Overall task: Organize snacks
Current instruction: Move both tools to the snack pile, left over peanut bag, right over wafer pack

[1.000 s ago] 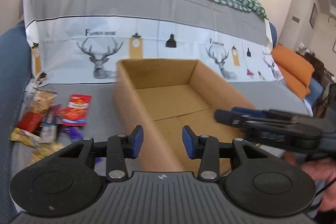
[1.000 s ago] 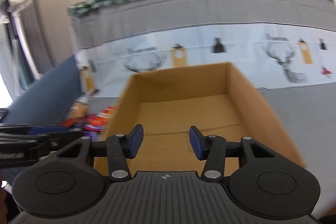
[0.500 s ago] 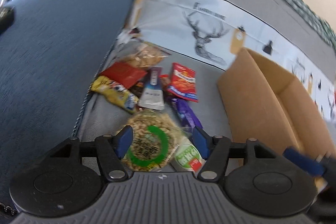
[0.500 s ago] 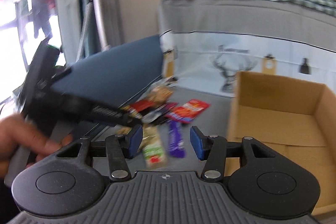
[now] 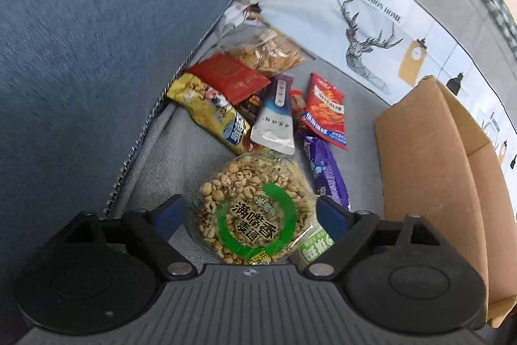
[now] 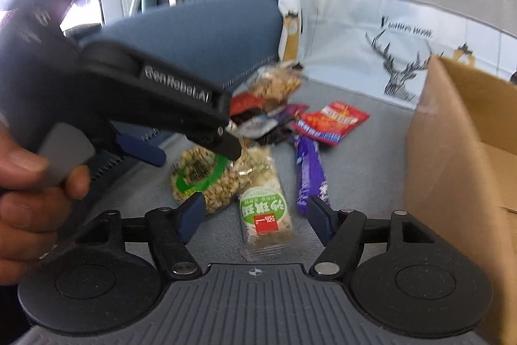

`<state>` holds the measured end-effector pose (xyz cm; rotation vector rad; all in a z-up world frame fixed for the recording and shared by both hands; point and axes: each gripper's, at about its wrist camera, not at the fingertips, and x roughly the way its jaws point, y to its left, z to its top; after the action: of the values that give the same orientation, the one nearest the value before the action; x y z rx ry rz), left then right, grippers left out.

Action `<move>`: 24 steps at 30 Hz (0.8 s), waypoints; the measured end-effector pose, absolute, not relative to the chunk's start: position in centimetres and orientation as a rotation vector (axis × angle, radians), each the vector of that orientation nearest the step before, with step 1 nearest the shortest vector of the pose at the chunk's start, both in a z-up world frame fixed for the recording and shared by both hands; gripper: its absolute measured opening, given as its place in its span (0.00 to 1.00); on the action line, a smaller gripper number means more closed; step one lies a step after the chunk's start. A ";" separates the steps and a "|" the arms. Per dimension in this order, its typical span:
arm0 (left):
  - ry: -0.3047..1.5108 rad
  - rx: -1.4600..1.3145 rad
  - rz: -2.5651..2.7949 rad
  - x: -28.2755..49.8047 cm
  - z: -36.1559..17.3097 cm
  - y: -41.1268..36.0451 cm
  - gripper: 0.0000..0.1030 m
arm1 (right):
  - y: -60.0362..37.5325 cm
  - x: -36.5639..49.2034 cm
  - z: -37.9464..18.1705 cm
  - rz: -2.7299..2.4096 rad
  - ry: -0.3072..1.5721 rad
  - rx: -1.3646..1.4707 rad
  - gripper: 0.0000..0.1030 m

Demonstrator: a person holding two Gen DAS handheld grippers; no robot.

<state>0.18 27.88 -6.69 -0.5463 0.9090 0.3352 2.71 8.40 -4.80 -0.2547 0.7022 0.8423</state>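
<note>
A pile of snack packets lies on the grey sofa seat beside an open cardboard box (image 5: 433,157), which also shows in the right wrist view (image 6: 458,151). My left gripper (image 5: 248,214) is open, its fingers either side of a round clear pack of puffed grains with a green ring label (image 5: 255,215). My right gripper (image 6: 255,214) is open just above a small green-labelled bar (image 6: 266,215). A purple bar (image 6: 310,173) and a red-orange packet (image 6: 332,122) lie beyond it. The left gripper's body (image 6: 145,99) hangs over the round pack (image 6: 200,177).
A blue sofa armrest (image 5: 97,37) rises left of the pile. Behind is the deer-print cover (image 5: 371,31). Further packets lie at the back: yellow (image 5: 210,112), red (image 5: 229,76), silver-white (image 5: 274,122), clear crackers (image 5: 268,54).
Both grippers swung left from over the box to the snack pile. The left gripper dropped closer and now straddles the round grain pack; the right came down over the green bar.
</note>
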 end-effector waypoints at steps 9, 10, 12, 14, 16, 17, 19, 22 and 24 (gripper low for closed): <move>0.925 -0.656 0.332 1.7 -9.2 28.7 0.99 | 10.0 4.6 -8.3 0.816 0.800 -0.271 0.69; 0.922 -0.670 0.330 1.6 -9.3 28.8 0.99 | 10.1 4.8 -8.5 0.819 0.805 -0.268 0.69; 0.921 -0.673 0.326 1.4 -9.2 28.9 0.99 | 10.2 4.9 -8.8 0.822 0.807 -0.274 0.69; 0.924 -0.663 0.316 1.5 -9.2 28.7 0.99 | 10.3 4.9 -9.0 0.823 0.795 -0.289 0.61; 0.927 -0.657 0.303 1.5 -9.2 28.6 0.99 | 10.2 4.9 -9.0 0.834 0.783 -0.291 0.48; 0.927 -0.660 0.297 1.5 -9.2 28.6 0.99 | 10.1 4.8 -8.9 0.841 0.779 -0.291 0.42; 0.924 -0.669 0.288 1.6 -9.2 28.7 0.99 | 9.8 4.7 -8.8 0.860 0.780 -0.289 0.38; 0.915 -0.672 0.270 1.3 -8.9 28.5 0.99 | 9.3 4.2 -8.3 0.865 0.776 -0.299 0.37; 0.917 -0.658 0.259 1.2 -8.7 28.2 0.99 | 9.0 3.5 -7.7 0.866 0.770 -0.308 0.37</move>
<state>1.18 28.22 -8.72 -0.6578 0.9165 0.2591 3.52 9.00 -7.72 -0.3085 0.7705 0.8655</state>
